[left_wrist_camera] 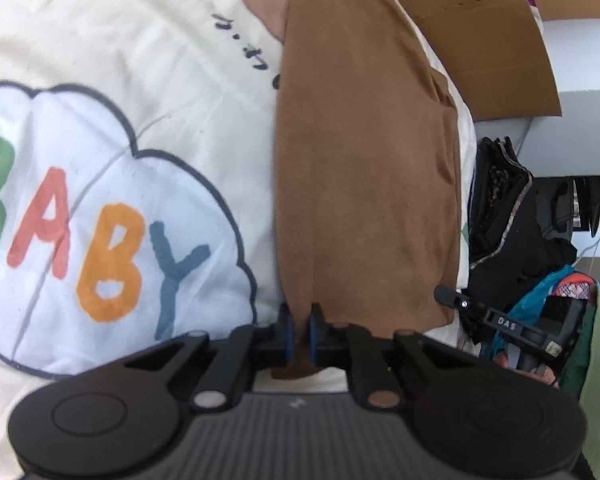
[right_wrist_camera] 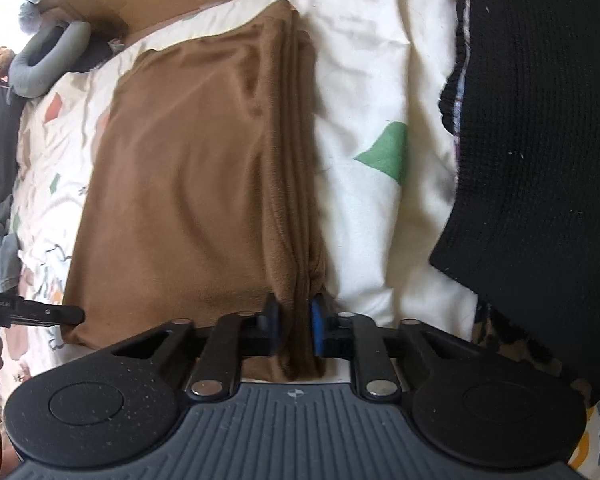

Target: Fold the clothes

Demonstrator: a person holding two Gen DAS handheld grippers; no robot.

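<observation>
Cream bedcover (right_wrist_camera: pixel 380 92): brown garment (right_wrist_camera: pixel 196 184) folded; black knit (right_wrist_camera: pixel 540 160) beside; cardboard (left_wrist_camera: pixel 480 40) behind.

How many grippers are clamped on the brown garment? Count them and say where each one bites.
2. The left gripper pinches the near left corner of the brown garment; the right gripper pinches its near right corner, on the stacked fold edge. Nothing else is seen gripping it.
</observation>
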